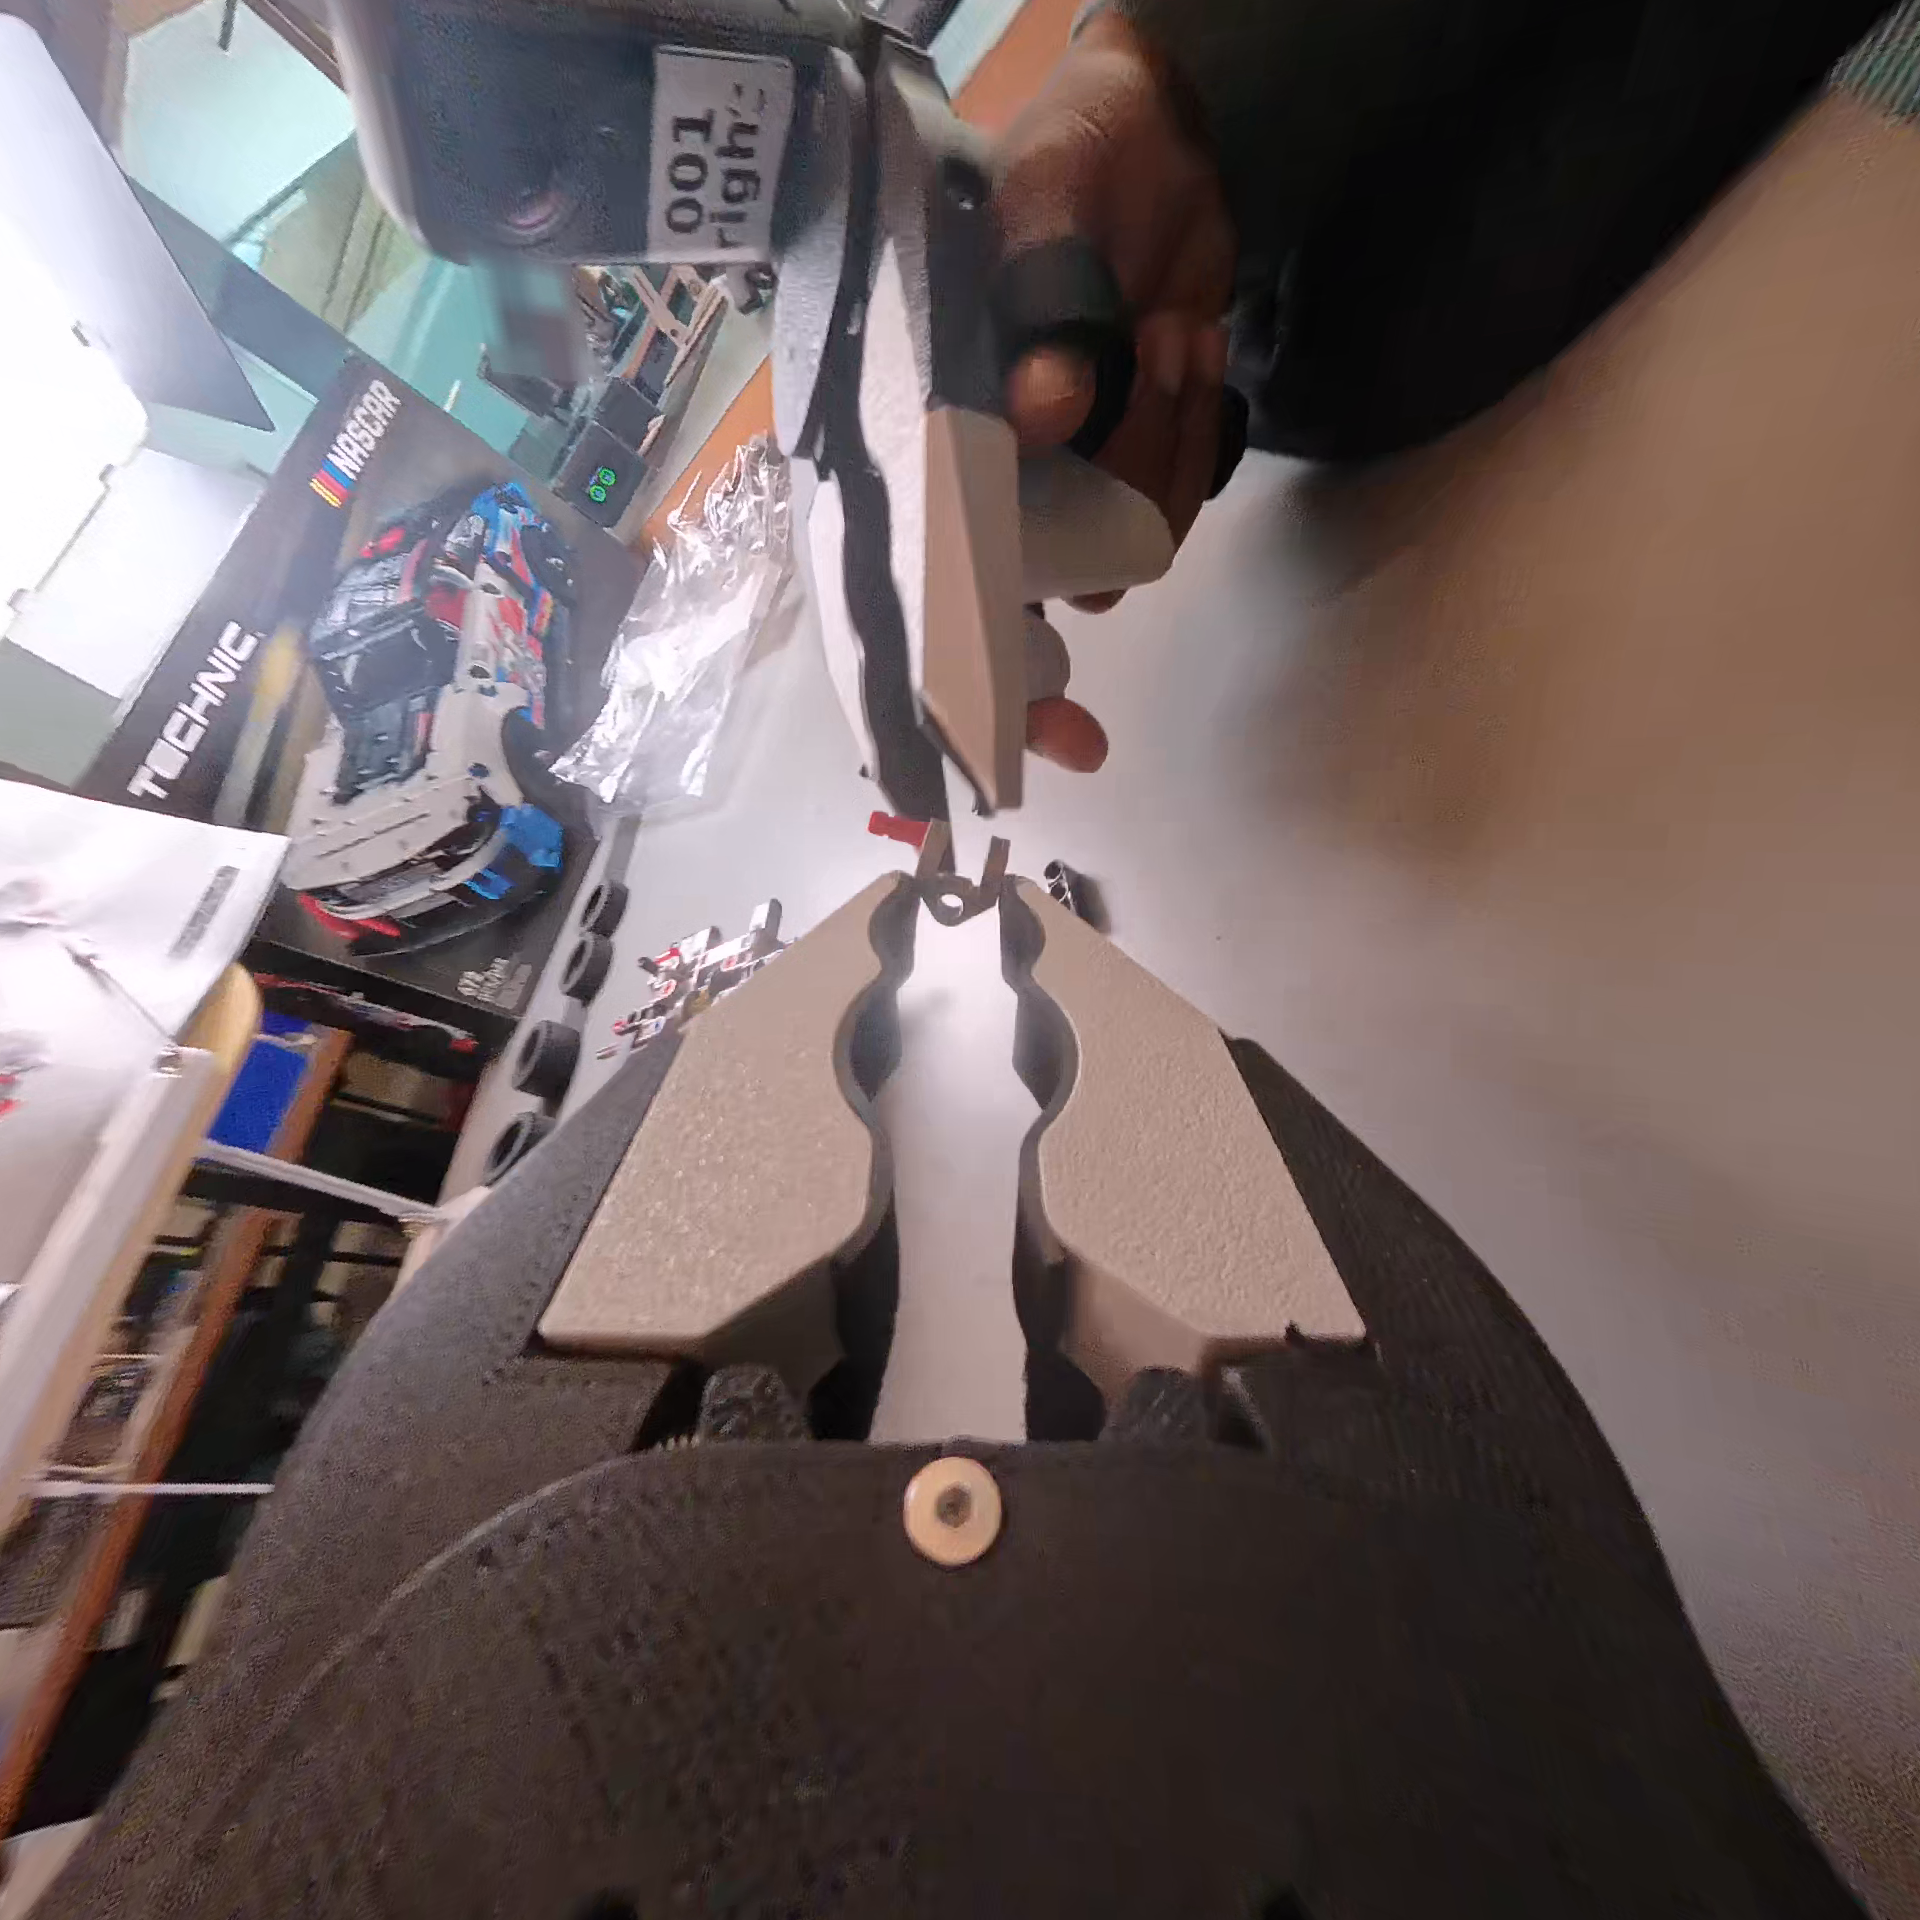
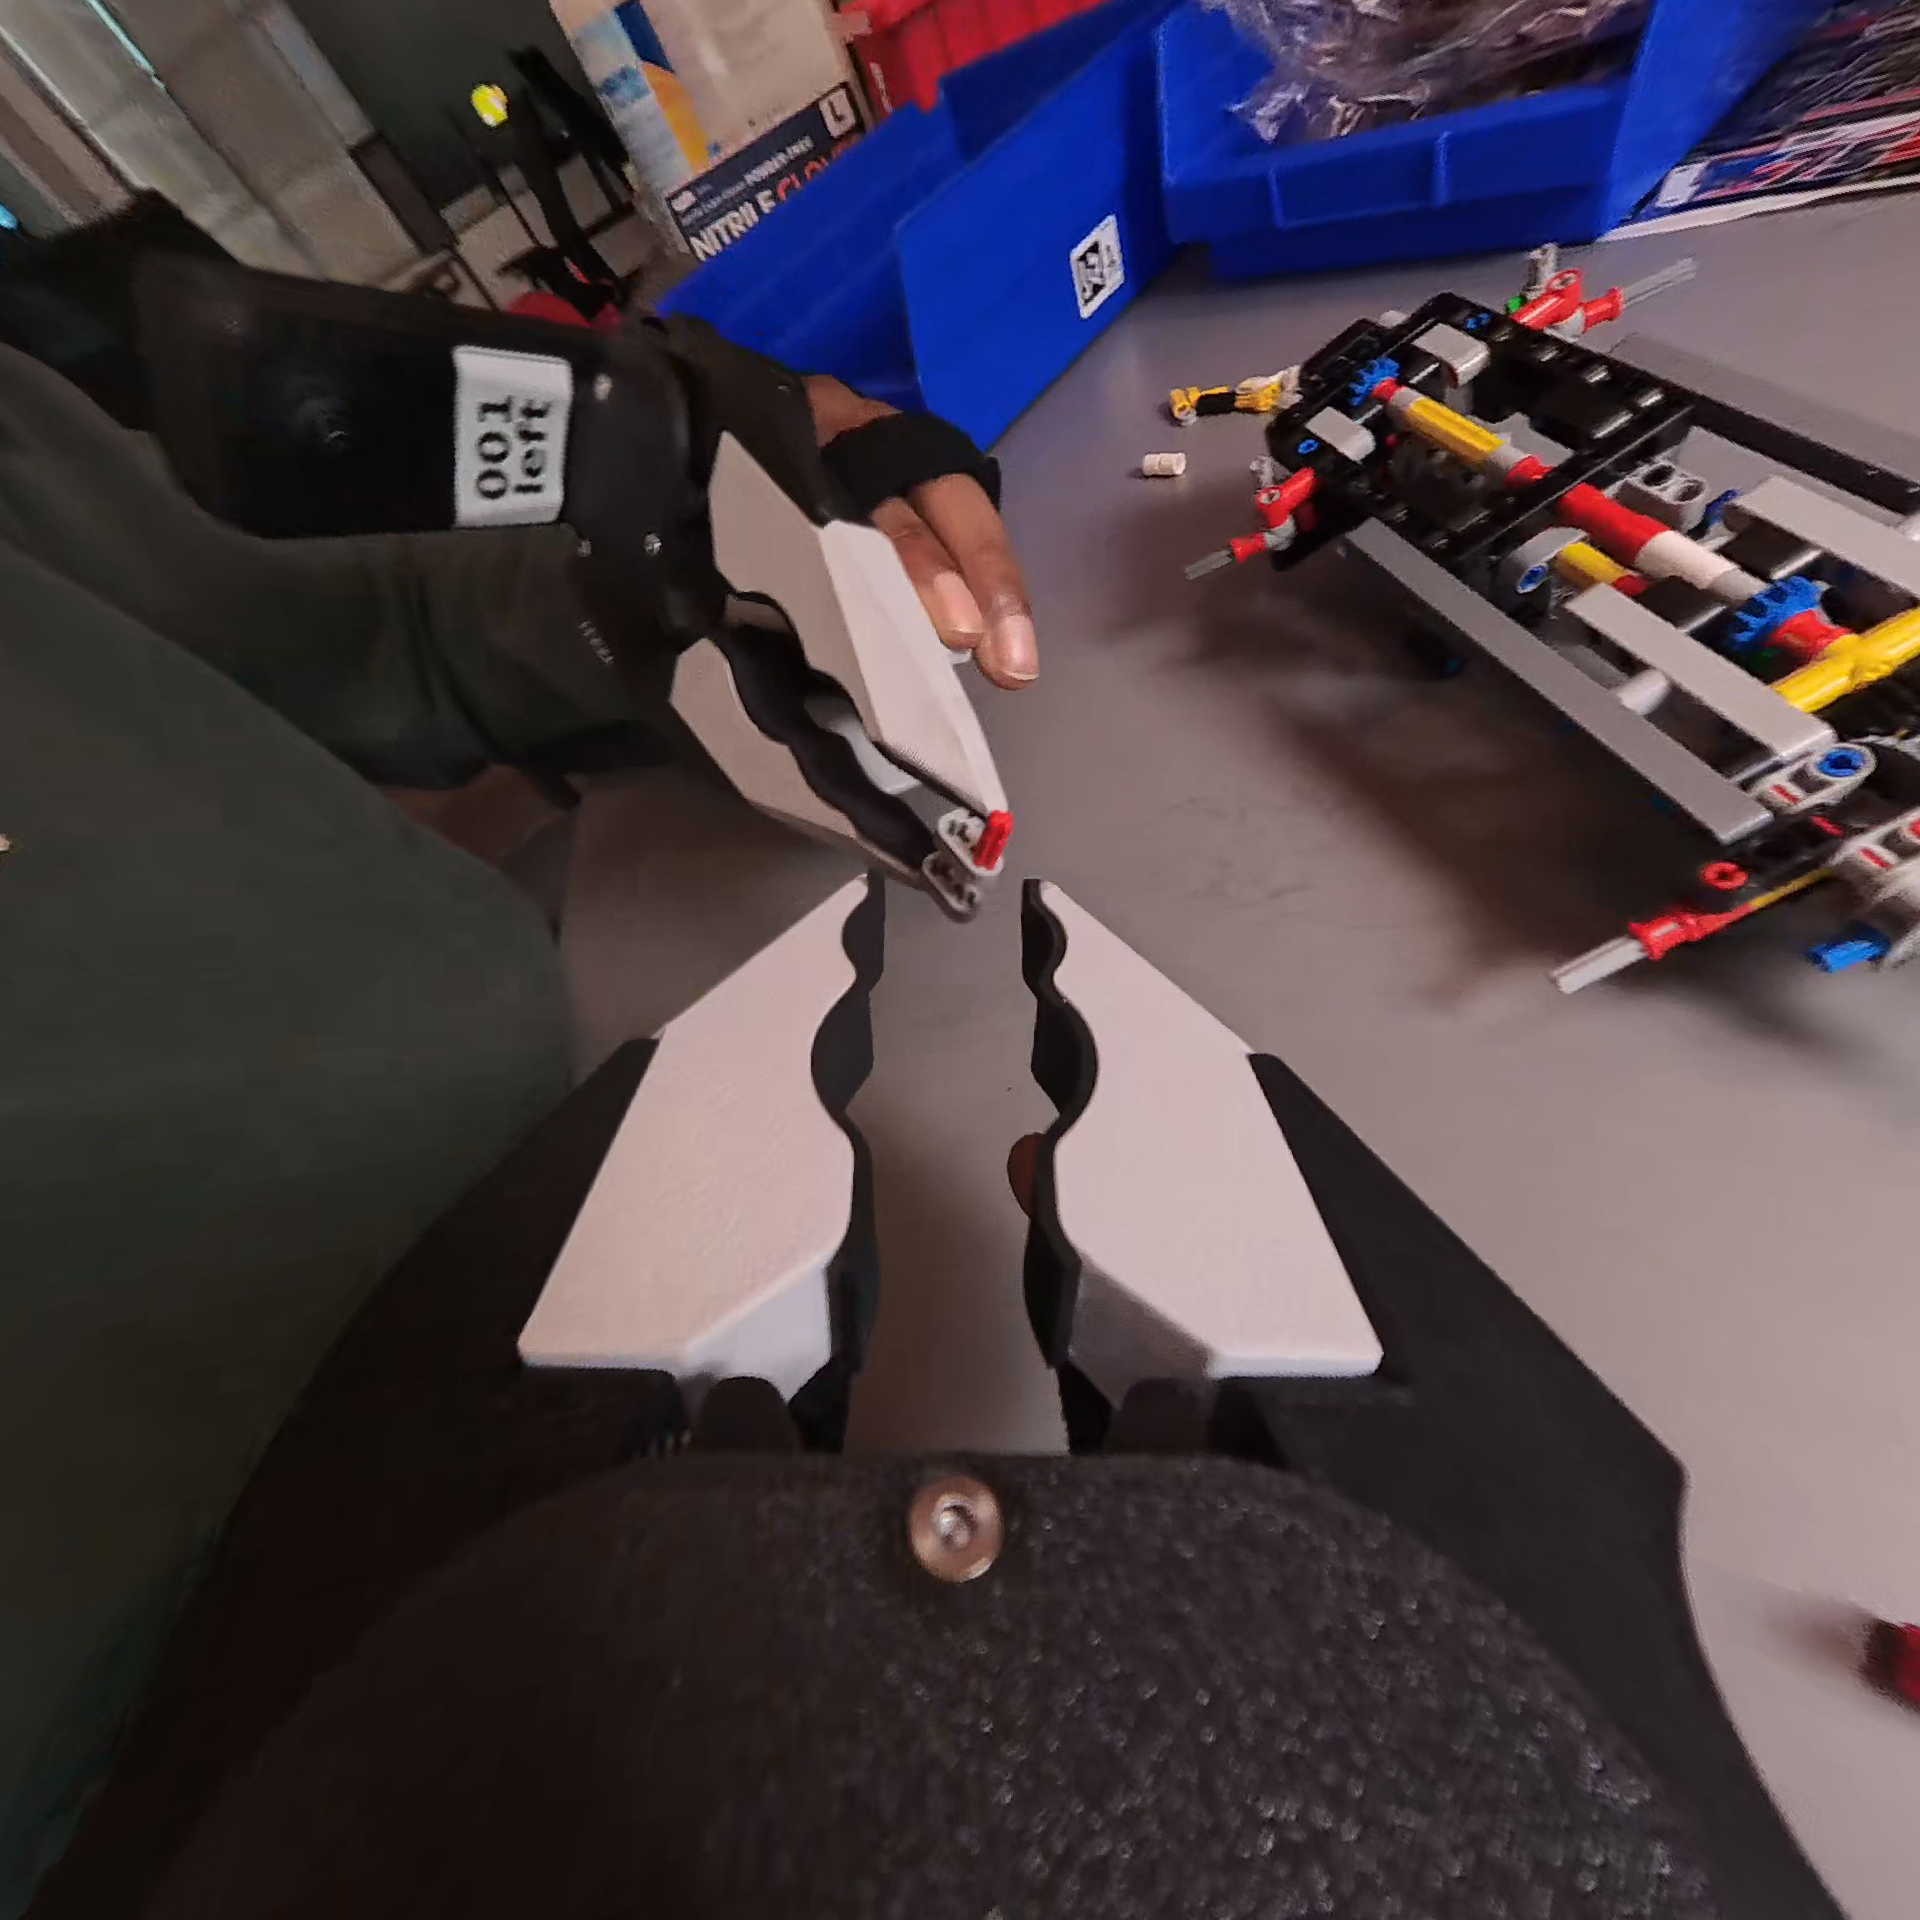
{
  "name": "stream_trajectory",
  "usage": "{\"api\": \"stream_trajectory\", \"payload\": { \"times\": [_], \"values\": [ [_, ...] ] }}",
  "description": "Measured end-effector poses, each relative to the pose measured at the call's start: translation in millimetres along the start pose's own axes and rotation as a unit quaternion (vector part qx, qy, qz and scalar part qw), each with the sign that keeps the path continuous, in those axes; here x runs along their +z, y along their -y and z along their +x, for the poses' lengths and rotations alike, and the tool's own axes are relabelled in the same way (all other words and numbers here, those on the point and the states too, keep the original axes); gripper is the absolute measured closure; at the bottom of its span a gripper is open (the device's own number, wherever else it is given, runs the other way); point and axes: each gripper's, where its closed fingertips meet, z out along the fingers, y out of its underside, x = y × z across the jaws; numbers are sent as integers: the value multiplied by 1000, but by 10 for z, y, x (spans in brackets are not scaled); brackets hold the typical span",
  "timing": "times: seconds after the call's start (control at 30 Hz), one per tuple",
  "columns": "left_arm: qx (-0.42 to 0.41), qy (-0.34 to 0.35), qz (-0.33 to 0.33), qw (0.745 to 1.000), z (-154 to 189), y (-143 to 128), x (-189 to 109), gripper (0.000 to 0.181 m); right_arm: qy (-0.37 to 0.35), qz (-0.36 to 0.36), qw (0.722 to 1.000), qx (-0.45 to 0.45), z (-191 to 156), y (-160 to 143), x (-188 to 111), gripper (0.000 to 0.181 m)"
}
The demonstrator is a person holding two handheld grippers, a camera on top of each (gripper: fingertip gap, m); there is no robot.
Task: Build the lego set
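left gripper (image 1: 954,891): fingers nearly together at the tips, pinching a small grey connector (image 1: 961,883) held above the table (image 1: 1299,779). a red pin (image 2: 994,837) sits in one of its holes, sticking out sideways.

right gripper (image 2: 951,888): fingers apart at a narrow gap, nothing between them. its tips are just beside the connector and pin; in the left wrist view they look to be at the pin's end (image 1: 896,826), contact unclear.

chassis (image 2: 1621,582): partly built black and grey frame with yellow, red and blue axles and gears, on the table well right of both grippers. loose bits (image 2: 1164,464) near it.

other items: set box (image 1: 416,675), clear bags (image 1: 686,623), four black tyres (image 1: 551,1055), blue bins (image 2: 1039,260), a small black part (image 1: 1075,888) on the table.

risks, as judged:
- the hold on the connector is shallow, at the very tips; a sideways push on the pin could twist it out.
- a dropped pin could roll off among the loose bits.
- an off-axis push would jam the pin, not seat it.
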Motion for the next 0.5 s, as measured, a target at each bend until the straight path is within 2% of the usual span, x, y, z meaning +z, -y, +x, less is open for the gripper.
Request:
{"api": "stream_trajectory", "payload": {
  "times": [0.07,0.13,0.2,0.3,0.4,0.5],
  "values": [
    [37,16,-18,999,9,-42,25,167,-36,-1,999,-2,83,-1,58,160],
    [63,24,-44,997,18,-113,51,167,-56,-13,998,-2,129,-45,98,170],
    [61,13,-52,997,56,-160,61,166,-59,-23,998,-15,139,-88,110,175],
    [-49,-53,-18,997,156,-116,38,164,-39,-33,997,-54,106,-134,103,175],
    [-173,-113,11,978,182,-100,-8,161,-46,-54,991,-116,129,-208,115,176],
    [-239,-149,11,959,220,-152,-25,160,-31,-64,984,-161,63,-267,156,176]
  ]
}}
